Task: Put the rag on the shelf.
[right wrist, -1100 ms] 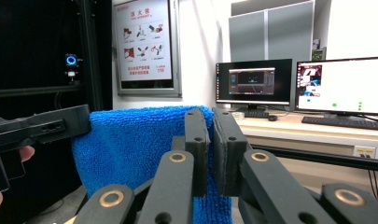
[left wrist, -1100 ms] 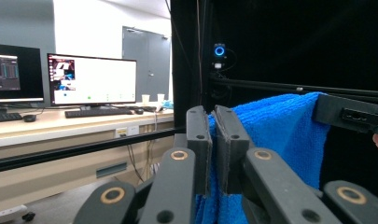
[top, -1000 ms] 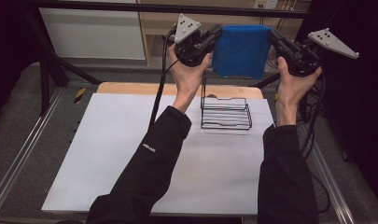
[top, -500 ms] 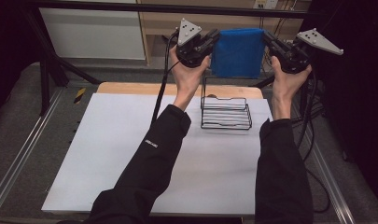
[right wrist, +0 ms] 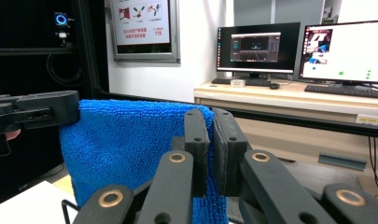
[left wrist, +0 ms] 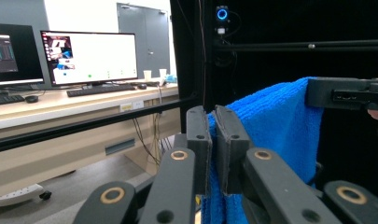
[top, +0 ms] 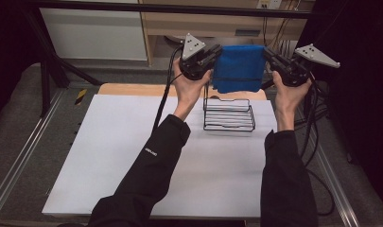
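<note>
A blue towel (top: pixel 239 68) hangs stretched between my two grippers, held up above the far end of the table. My left gripper (top: pixel 213 53) is shut on the towel's left top corner; in the left gripper view its jaws pinch the blue cloth (left wrist: pixel 275 126) at my left gripper (left wrist: pixel 213 149). My right gripper (top: pixel 267 54) is shut on the right top corner, and the right gripper view shows the towel (right wrist: pixel 126 149) clamped in my right gripper (right wrist: pixel 211 149). A black wire rack (top: pixel 229 114) stands on the white table (top: pixel 132 161) just below the towel.
The rack sits near the table's far right part. Cables (top: pixel 317 123) trail down past the right edge. A wooden shelf unit (top: pixel 217 21) and a black frame bar (top: pixel 132 7) lie beyond the table. Desks with monitors (right wrist: pixel 345 46) stand in the room behind.
Both grippers have lifted the towel a little higher and drawn slightly apart, so the cloth hangs flatter. The rack has not moved.
</note>
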### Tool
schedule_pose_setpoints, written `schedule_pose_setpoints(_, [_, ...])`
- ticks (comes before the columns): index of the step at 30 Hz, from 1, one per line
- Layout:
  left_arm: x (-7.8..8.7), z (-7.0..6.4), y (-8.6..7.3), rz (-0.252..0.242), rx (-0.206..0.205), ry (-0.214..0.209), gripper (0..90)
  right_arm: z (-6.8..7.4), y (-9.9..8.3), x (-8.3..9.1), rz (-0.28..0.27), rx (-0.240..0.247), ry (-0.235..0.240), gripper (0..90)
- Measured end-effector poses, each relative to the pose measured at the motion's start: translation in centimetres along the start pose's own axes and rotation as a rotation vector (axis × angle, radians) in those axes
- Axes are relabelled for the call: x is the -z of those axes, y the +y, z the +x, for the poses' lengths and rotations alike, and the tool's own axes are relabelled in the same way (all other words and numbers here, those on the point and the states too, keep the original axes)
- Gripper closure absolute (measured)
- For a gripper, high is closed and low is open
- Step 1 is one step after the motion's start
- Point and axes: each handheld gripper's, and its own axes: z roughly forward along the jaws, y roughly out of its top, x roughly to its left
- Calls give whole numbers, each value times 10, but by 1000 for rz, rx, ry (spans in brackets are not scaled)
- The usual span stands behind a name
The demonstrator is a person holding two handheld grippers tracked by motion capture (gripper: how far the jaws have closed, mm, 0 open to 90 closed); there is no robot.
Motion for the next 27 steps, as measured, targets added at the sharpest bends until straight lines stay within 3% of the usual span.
schedule_pose_setpoints(14, [11, -8, -11, 30, -30, -51, 850, -1, -19, 16, 27, -22, 30, 851])
schedule_pose_setpoints(27, [22, -13, -21, 78, -20, -117, 848, 1, -27, 28, 92, -15, 51, 842])
